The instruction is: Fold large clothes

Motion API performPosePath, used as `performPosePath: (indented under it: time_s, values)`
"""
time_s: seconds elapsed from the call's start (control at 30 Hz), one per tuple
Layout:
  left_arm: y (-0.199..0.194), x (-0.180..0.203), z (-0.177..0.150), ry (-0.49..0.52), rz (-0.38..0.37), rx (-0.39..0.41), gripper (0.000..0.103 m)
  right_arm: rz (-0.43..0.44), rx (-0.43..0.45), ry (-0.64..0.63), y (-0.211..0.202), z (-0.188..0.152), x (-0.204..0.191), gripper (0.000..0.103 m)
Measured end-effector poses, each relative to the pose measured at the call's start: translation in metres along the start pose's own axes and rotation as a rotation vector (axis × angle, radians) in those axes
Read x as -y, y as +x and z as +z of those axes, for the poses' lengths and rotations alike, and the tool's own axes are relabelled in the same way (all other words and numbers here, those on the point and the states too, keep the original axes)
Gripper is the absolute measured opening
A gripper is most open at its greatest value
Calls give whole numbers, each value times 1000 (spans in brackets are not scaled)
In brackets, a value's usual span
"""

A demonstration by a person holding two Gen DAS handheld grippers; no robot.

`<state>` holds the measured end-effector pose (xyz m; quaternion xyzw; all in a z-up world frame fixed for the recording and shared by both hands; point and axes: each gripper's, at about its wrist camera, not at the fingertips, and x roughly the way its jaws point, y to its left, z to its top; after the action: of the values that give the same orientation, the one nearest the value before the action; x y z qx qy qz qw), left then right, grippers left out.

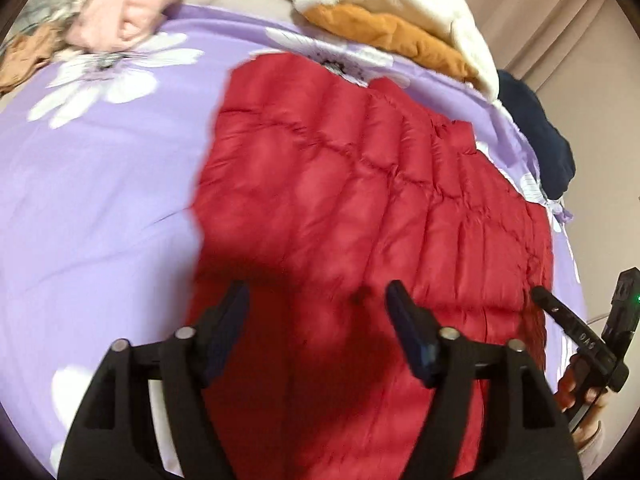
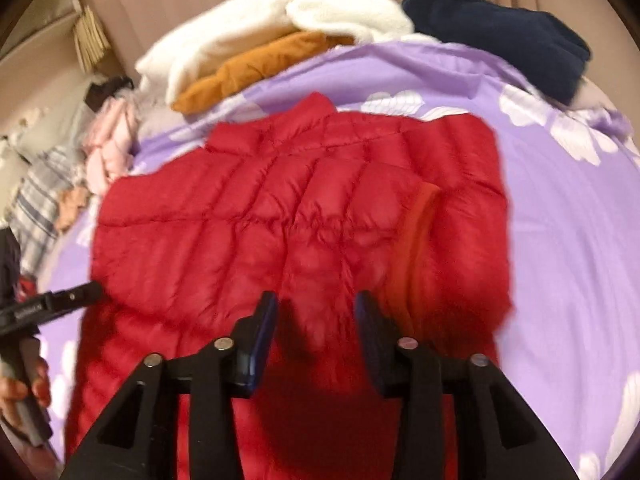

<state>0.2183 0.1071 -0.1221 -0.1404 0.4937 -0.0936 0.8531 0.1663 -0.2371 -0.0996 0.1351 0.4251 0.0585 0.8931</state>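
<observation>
1. Lying flat on the purple flowered bedsheet (image 1: pixel 100 208) is a red quilted puffer jacket (image 1: pixel 340 200), spread with its collar toward the far edge of the bed.
2. The left gripper (image 1: pixel 316 300) hovers over the near part of the jacket with its jaws standing wide apart; nothing is pinched between them, only red fabric beneath.
3. The right gripper (image 2: pixel 316 308) hangs over the jacket's near right area, jaws parted more narrowly, with no cloth caught between the pads.
4. An orange-lined armhole or sleeve edge (image 2: pixel 416 248) shows just beyond the right gripper's right finger.
5. Each gripper appears at the rim of the other's view, held by a person's hand (image 1: pixel 576 392).
6. Past the jacket's collar sit a white fleece garment (image 2: pixel 248 28) over a mustard-orange garment (image 2: pixel 248 72), and a navy garment (image 2: pixel 500 36) to their right.
7. A pink garment (image 1: pixel 124 12) lies crumpled at the far left.
</observation>
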Motion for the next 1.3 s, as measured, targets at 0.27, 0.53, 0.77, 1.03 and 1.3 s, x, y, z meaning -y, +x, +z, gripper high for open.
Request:
performPosePath:
  time_s: [0.27, 0.53, 0.77, 1.03, 1.3]
  values:
    - [-59, -51, -82, -197, -111, -2, 80, -21, 9, 88, -62, -45, 37, 51]
    - [-63, -60, -130, -318, -275, -71, 81, 64, -96, 261, -72, -91, 75, 51]
    - [-73, -55, -150, -334, -348, -99, 81, 190, -171, 329, -67, -120, 70, 52]
    - [-82, -53, -175, -362, -432, -129, 81, 310, -221, 384, -73, -138, 73, 53]
    - [-89, -44, -189, -350, -455, -148, 81, 420, -269, 410, -78, -157, 69, 53]
